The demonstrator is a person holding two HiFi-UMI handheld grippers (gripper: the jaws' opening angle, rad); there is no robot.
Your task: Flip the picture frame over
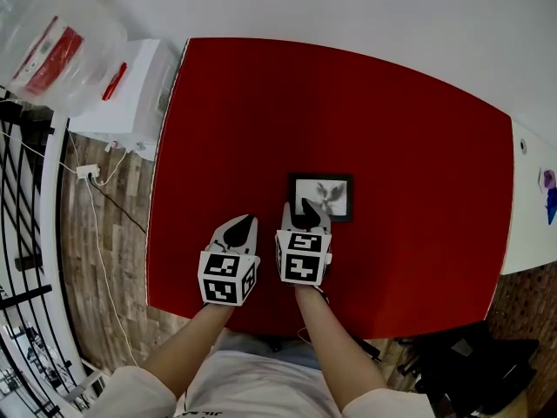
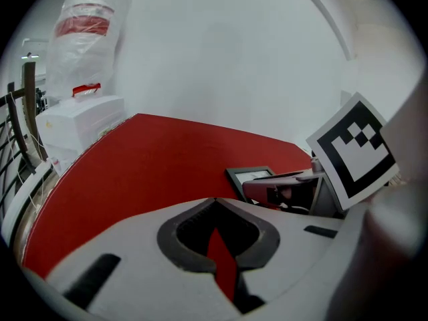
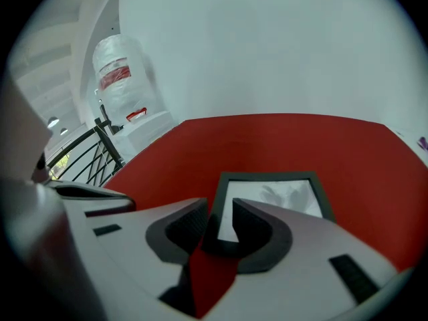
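Observation:
A small black-bordered picture frame (image 1: 322, 197) lies flat, picture side up, on the red table (image 1: 261, 111). My right gripper (image 1: 305, 211) is at the frame's near left corner, jaws open. In the right gripper view the frame's near edge and left corner (image 3: 221, 186) show in the gap between the dark pads, and nothing presses on them. My left gripper (image 1: 238, 230) is shut and empty, just left of the right one and off the frame. The left gripper view shows its closed jaws (image 2: 214, 203), with the frame (image 2: 251, 174) and the right gripper's marker cube (image 2: 353, 154) beyond.
A white box (image 1: 130, 90) and a plastic-wrapped bundle (image 1: 57, 37) stand off the table's far left corner. Black railing (image 1: 17, 233) and a cable (image 1: 91, 190) run along the wooden floor at left. A white surface (image 1: 531, 207) adjoins the table's right edge.

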